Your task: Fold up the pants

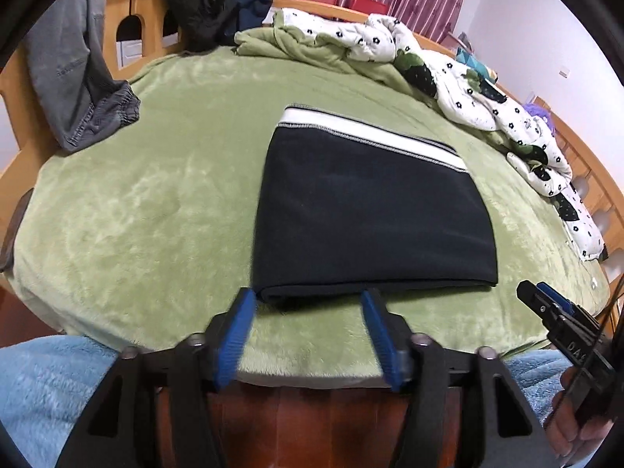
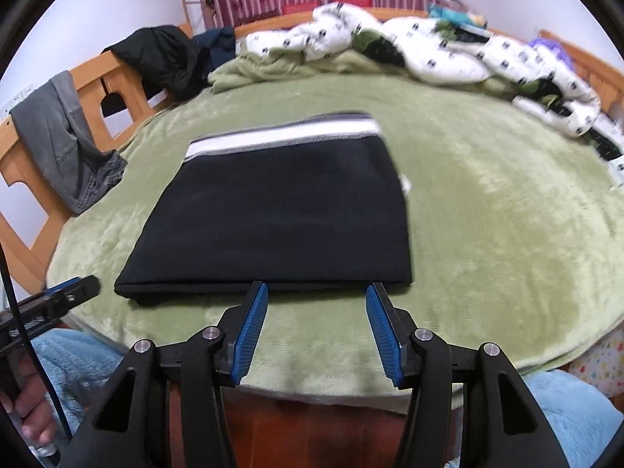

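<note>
Navy cloth: the pants (image 1: 370,210) lie folded into a flat rectangle on the bed, just ahead of both tools, white waistband stripe at the far edge, folded edge nearest the tips.
Left tool: the left tool (image 1: 308,300) hovers at the near edge of the pants, jaws standing apart, nothing between the blue pads, no cloth gripped.
Right tool: the right tool (image 2: 316,292) sits the same way at the near edge, jaws apart and empty, pads clear of the fabric.
Why they sit so: both tools are side by side along the folded edge, each visible at the rim of the other's view, which reads as a two-handed fold laid down evenly and let go.
Bed cover: the green fleece blanket (image 1: 156,202) gives a soft, grippy bed, so the bundle should hold its shape.
Beyond the tools: a rumpled white flowered quilt (image 1: 468,89) is well apart at the far side; grey trousers (image 1: 74,78) hang over the wooden bed frame (image 1: 128,0), off to the left.
Progress: the fold looks finished or very nearly so.
Risk: one corner at the right side shows a little white peeking out, perhaps untidy.
</note>
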The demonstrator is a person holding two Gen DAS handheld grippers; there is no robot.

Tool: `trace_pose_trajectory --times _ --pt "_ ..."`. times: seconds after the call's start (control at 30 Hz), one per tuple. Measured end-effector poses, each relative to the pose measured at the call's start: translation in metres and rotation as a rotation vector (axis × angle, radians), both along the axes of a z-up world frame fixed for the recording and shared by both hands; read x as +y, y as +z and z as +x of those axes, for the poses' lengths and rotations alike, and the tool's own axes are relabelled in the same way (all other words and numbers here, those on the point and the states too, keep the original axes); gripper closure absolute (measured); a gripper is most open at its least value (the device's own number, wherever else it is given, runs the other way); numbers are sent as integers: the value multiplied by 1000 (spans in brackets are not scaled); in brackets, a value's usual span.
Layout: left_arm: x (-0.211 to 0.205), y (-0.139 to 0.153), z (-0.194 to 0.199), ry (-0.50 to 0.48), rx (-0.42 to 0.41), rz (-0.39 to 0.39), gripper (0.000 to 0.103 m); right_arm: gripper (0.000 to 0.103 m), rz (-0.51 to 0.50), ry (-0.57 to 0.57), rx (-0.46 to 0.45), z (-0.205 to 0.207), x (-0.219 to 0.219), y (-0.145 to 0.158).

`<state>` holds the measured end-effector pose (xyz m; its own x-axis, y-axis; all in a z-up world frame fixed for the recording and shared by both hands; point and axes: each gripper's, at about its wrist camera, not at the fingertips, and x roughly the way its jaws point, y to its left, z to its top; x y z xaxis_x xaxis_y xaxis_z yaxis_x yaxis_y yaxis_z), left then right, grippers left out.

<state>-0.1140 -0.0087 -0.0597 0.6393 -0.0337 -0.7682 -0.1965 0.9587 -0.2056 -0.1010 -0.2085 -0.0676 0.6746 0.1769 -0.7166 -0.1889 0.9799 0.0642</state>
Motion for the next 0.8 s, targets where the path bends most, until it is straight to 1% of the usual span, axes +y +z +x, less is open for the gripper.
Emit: trace_pose_trajectory --times 0.07,0.1,0.13,0.2,0.23,0.37,0.43,0.57,0.8 --pt "-3 4 -5 3 -15 23 40 39 -12 -3 -16 -6 0 1" --pt "-4 5 -7 4 -19 37 38 29 -4 -2 -20 -7 -2 1" --pt "-6 6 -9 5 -19 51 37 24 8 -3 -23 -8 -4 1" --pt "-11 7 -12 9 -23 85 37 23 17 -8 -16 -8 -8 0" --pt "-12 8 -13 14 -22 100 37 20 16 -10 -10 -9 -9 -1" --pt "-18 9 -17 5 -22 93 36 18 -9 -13 -26 -11 -10 1" --pt "-19 9 -19 7 -24 95 36 18 -6 -11 -29 -12 -11 1" --pt "-27 8 -20 7 -22 125 35 18 1 -19 -26 -13 -15 1" --pt "-33 5 -22 7 -14 118 35 18 1 -30 -28 -13 -19 1"
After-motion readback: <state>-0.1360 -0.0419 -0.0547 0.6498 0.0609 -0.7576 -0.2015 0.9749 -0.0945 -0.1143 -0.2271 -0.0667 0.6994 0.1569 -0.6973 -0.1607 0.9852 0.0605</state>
